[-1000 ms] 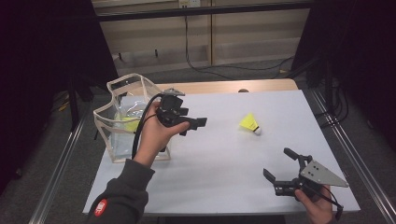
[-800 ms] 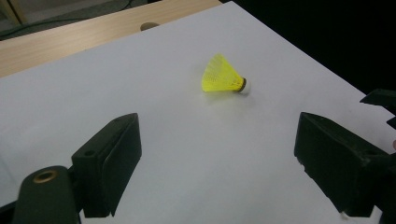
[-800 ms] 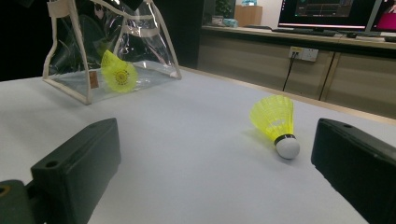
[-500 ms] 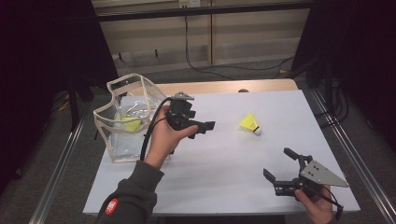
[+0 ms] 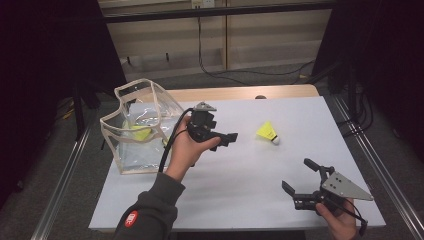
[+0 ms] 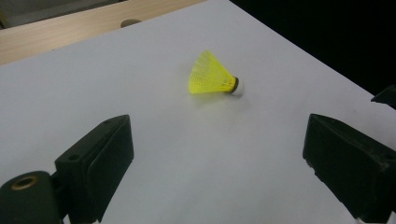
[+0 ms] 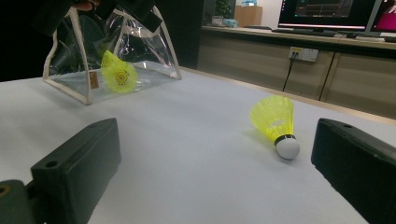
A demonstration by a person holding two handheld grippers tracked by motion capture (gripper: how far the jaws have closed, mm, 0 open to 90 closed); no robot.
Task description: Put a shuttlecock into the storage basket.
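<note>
A yellow shuttlecock (image 5: 267, 132) with a white cork lies on its side on the white table (image 5: 240, 175). My left gripper (image 5: 229, 139) hovers just left of it, pointing at it (image 6: 212, 74). Its jaws have just been opening and are open, with nothing between them. My right gripper (image 5: 296, 174) stands open near the front right corner, aimed at the shuttlecock (image 7: 275, 119) from a distance and holding nothing. A clear bag with beige trim (image 5: 120, 120) stands at the left with a second yellow shuttlecock (image 7: 119, 72) inside.
A wooden strip (image 5: 225, 93) runs along the table's far edge. Metal rails (image 5: 365, 150) flank both sides. In the right gripper view, cabinets and a wall socket (image 7: 301, 53) stand behind the table. Bare white surface lies between the two grippers.
My left hand has moved right and down, away from the bag's mouth toward the loose shuttlecock. The right hand has stayed where it was.
</note>
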